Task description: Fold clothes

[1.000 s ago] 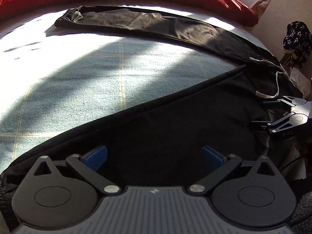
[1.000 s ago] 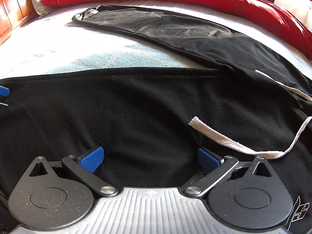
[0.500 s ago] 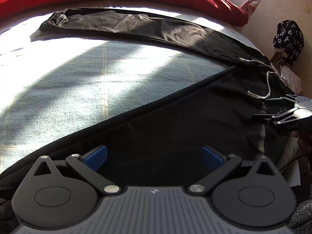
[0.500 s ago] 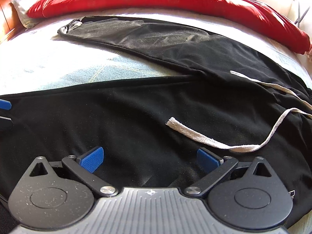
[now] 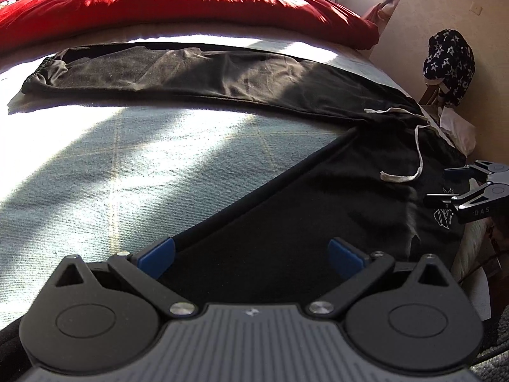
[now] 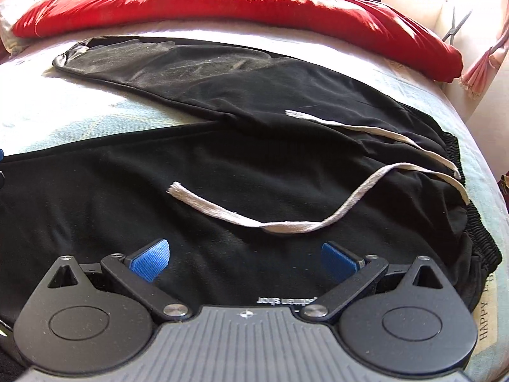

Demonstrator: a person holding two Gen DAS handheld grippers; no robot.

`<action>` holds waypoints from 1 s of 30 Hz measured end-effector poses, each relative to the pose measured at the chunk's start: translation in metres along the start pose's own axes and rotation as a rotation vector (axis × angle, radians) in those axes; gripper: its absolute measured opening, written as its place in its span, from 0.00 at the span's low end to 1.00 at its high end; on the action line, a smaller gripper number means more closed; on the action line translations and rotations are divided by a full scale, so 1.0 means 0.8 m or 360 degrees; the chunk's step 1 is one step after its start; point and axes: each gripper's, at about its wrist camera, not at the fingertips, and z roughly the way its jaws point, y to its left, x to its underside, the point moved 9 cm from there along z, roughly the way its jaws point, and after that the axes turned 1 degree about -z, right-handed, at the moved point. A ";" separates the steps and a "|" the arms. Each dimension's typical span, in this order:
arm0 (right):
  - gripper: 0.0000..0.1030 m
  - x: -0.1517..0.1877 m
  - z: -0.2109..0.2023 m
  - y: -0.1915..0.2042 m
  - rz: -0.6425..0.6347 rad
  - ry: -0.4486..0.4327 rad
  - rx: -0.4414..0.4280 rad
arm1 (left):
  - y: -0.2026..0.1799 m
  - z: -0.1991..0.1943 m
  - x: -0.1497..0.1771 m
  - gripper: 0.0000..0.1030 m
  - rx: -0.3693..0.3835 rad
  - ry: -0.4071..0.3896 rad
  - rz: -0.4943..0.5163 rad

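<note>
your left gripper (image 5: pixel 251 254) is spread wide and holds nothing. its blue pads (image 5: pixel 157 253) hang just above the near leg of the black trousers (image 5: pixel 286 216); the left pad sits over that leg's upper edge, where cloth meets the pale bedcover (image 5: pixel 127 159).

your right gripper (image 6: pixel 245 259) is likewise spread wide and empty, poised over the trousers (image 6: pixel 222 165) near the waist. in the left wrist view it (image 5: pixel 458 187) shows at the right edge, beside the waistband.

the trousers lie flat on the bed with legs splayed in a v. the far leg runs toward the red duvet (image 6: pixel 222 3), its cuff at far left in sunlight. the near leg runs toward your left gripper. the legs join at the right, where the elastic waistband (image 6: pixel 477 222) lies close to the bed edge.

a white drawstring (image 6: pixel 286 219) lies loose on the cloth; one end curls just ahead of the right gripper, the other rests on the far leg.

small white print shows on the cloth below the right gripper; it is too small to read reliably.
</note>
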 end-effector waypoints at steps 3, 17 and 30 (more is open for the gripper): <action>1.00 0.001 -0.009 -0.037 0.0010 -0.0010 0.0050 | -0.014 0.013 -0.008 0.99 -0.0002 0.0002 0.0028; 1.00 -0.045 -0.011 -0.200 0.0070 -0.0167 -0.0223 | -0.100 0.065 -0.056 0.99 -0.0069 -0.0102 0.0063; 1.00 -0.128 0.087 -0.318 0.0061 -0.0148 -0.0616 | -0.155 0.114 -0.087 0.99 -0.0256 -0.0200 -0.0011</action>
